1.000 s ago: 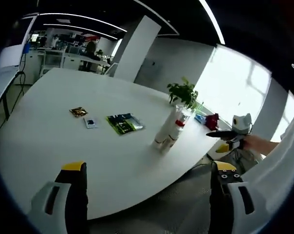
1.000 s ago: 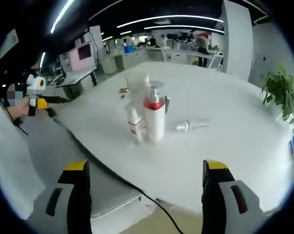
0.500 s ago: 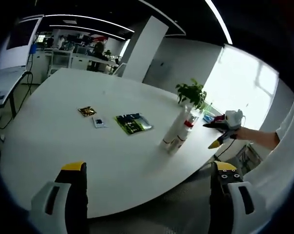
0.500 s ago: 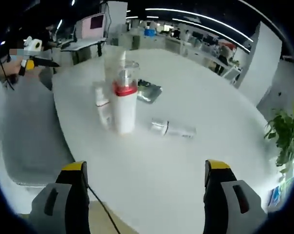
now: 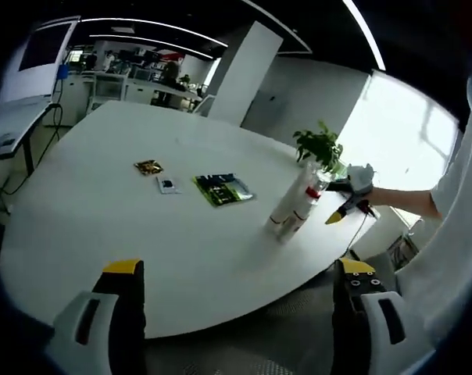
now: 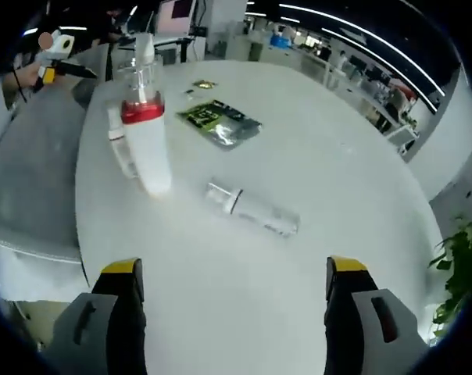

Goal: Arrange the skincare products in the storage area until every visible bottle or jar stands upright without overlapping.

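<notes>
On the white table [image 6: 314, 156] stands a white pump bottle with a red collar [image 6: 148, 141], and a smaller white bottle [image 6: 119, 148] stands close beside it. A clear bottle [image 6: 252, 209] lies on its side to their right. My right gripper [image 6: 234, 269] hangs open over the table just short of the lying bottle, nothing between its jaws. From the left gripper view the upright bottles [image 5: 293, 207] stand near the table's far right edge, with the right gripper [image 5: 347, 199] beside them in a hand. My left gripper [image 5: 237, 267] is open at the table's near edge.
A green packet [image 5: 223, 189] and two small packets [image 5: 148, 166] [image 5: 167, 184] lie mid-table. A potted plant [image 5: 320, 148] stands at the far edge behind the bottles. The left gripper [image 6: 55, 53] shows far off beyond the table. Desks fill the room behind.
The right gripper has come in over the table towards the lying bottle, so the upright bottles now sit at the left of its view. The left gripper has barely shifted.
</notes>
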The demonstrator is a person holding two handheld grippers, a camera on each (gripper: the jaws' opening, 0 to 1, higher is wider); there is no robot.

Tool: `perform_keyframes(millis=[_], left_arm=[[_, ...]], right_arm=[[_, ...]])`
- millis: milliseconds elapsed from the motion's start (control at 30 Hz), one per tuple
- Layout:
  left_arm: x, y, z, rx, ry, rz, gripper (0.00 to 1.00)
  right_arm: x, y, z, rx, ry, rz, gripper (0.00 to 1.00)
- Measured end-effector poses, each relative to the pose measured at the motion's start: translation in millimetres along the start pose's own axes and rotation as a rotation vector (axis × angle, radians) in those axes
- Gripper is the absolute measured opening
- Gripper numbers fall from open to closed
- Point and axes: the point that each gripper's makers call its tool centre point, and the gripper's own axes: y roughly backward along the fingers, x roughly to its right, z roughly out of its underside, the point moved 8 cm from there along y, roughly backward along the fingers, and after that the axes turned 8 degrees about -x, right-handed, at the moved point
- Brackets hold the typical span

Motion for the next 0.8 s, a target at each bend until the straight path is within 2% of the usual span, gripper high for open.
perform_keyframes(millis=[167,267,467,533,633,800], left_arm=[[0.9,-1,0.8,0.004,0.032,-0.015,0.94],[-0.3,-1,1.7,0.003,0.048,-0.03,0.93],[-5.4,-2,1.7,-0.004,0.048,-0.052,0.91],[-4.8,-2,2.6,-0.004,0.049,-0.051,0.9],[-6.3,0,3.5,0.01,0.049,-0.057,0.87],[-7.0,0,3.4,0.022,0.053,-0.066,0.84]], right_arm=[[21,-15,-4.7,-0.04,0.105,-0.044,0.88],[31,-22,-9.9,-0.043,0.13,-0.05,0.86],[37,-32,-25.9,-0.08,0.237,-0.072,0.82],[45,-36,-28.2,-0.078,0.259,-0.08,0.83],[46,-38,-30.2,-0.111,0.303,-0.09,0.79],[51,-49,-36.5,-0.122,0.364,-0.119,0.62]])
